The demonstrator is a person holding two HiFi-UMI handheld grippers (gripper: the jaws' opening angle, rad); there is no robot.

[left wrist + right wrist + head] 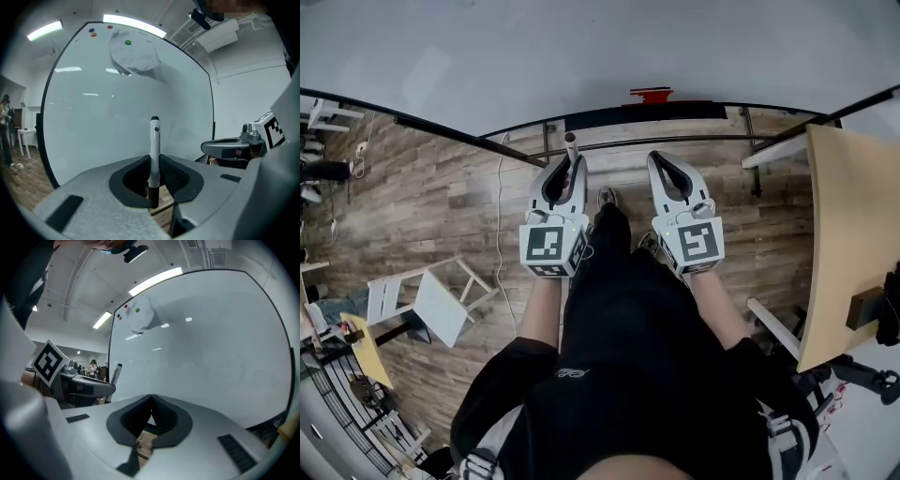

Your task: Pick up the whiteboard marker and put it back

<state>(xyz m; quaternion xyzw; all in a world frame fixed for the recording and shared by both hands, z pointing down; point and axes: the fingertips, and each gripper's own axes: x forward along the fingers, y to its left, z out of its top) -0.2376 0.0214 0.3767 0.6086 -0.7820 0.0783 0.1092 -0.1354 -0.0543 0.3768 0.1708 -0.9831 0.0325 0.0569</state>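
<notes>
The whiteboard marker (154, 149), white with a black cap, stands upright between the jaws of my left gripper (153, 161), which is shut on its lower body. In the head view the marker (572, 146) sticks out past the left gripper (570, 169) toward the whiteboard (581, 47). My right gripper (661, 161) hangs beside it at the same height. Its jaws meet at the tips in the right gripper view, where the right gripper (151, 403) holds nothing. The marker (116, 372) also shows there at the left, in front of the whiteboard (201, 348).
A sheet of paper (133, 54) is pinned high on the board under a green magnet (128, 43). A red object (652, 94) sits at the board's lower edge. A white chair (431, 300) lies on the wood floor at left. A wooden tabletop (844, 244) stands at right.
</notes>
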